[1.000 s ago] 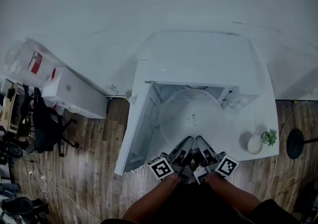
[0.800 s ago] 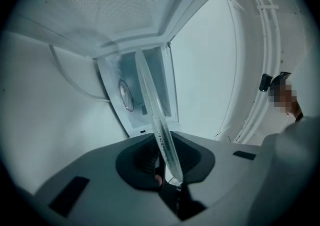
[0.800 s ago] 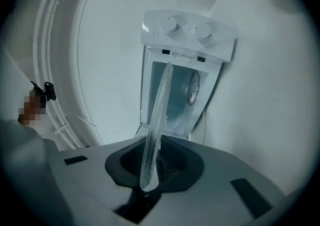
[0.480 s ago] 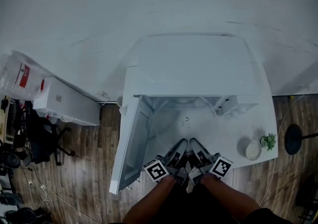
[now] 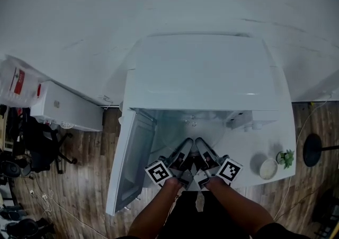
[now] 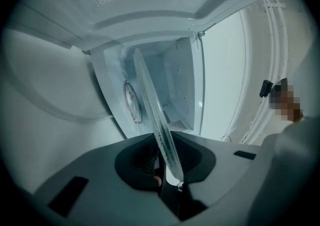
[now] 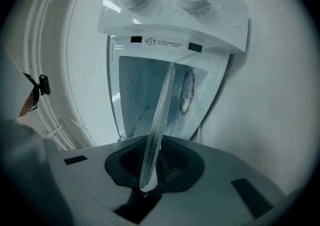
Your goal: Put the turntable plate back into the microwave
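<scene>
The white microwave [image 5: 201, 68] stands with its door [image 5: 130, 153] swung open to the left. The clear glass turntable plate [image 5: 183, 129] lies level in the mouth of the cavity. Both grippers hold its near rim side by side. My left gripper [image 5: 186, 145] has the rim [image 6: 150, 99] between its jaws, which are opening, though the pads still look to be on the glass. My right gripper [image 5: 200, 145] is shut on the same rim [image 7: 162, 104]. The round turntable ring [image 7: 187, 92] shows on the cavity floor beyond the plate.
The control panel with two knobs [image 7: 175, 4] sits to the right of the cavity. A small white cup [image 5: 267, 168] and a little plant [image 5: 286, 157] stand on the white table [image 5: 275, 126] to the right. A white box [image 5: 66, 106] and an office chair [image 5: 39, 142] are on the floor at left.
Both grippers have carried the plate forward and down, from in front of the microwave into the cavity mouth. The plate's far part is now under the microwave's top.
</scene>
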### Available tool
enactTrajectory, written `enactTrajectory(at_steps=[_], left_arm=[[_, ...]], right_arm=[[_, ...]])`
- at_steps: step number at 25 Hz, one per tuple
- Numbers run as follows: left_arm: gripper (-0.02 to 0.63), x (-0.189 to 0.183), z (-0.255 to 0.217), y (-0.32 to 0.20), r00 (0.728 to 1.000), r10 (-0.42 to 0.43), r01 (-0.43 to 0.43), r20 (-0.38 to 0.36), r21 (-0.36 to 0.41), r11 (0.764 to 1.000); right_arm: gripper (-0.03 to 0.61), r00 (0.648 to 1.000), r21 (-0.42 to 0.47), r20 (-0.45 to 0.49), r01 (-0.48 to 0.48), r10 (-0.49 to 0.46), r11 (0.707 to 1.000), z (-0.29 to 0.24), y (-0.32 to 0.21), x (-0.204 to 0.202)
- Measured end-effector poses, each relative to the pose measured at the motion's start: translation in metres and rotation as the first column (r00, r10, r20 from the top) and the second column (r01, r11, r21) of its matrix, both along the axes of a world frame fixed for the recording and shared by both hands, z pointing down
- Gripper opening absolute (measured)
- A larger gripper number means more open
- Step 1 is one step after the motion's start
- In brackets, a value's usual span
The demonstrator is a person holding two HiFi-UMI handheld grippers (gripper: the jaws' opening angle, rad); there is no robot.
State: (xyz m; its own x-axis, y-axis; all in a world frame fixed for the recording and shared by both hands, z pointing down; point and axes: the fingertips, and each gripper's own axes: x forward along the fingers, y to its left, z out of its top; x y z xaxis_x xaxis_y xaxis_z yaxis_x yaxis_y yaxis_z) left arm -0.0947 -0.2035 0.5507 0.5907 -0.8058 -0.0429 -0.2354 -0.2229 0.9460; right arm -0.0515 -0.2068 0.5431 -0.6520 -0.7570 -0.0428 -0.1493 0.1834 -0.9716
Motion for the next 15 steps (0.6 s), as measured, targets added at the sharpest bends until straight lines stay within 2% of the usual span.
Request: enactTrajectory(at_steps=[8,12,15], left_arm=[[0.081,-0.001,0.014,-0.037,1.0,-0.01,0.01,-0.003,-0.015,1.0],[0.078,0.0,0.015,-0.052,0.996,-0.02,0.016,-0.09,-0.041,0.999],[0.074,-0.002,0.015,-0.062,0.994,-0.024,0.019,-0.105,-0.044,0.999]], right_arm=[[0.074,1.0,-0.017,0.016,0.008,-0.008,1.0,0.017,-0.036,-0.002],[0.072,1.0,-0.013,0.006,0.02,-0.02,1.0,0.019,-0.053,-0.005],[0.071,1.0,-0.019,-0.006,0.025,-0.025,1.0,0.02,-0.063,-0.008]])
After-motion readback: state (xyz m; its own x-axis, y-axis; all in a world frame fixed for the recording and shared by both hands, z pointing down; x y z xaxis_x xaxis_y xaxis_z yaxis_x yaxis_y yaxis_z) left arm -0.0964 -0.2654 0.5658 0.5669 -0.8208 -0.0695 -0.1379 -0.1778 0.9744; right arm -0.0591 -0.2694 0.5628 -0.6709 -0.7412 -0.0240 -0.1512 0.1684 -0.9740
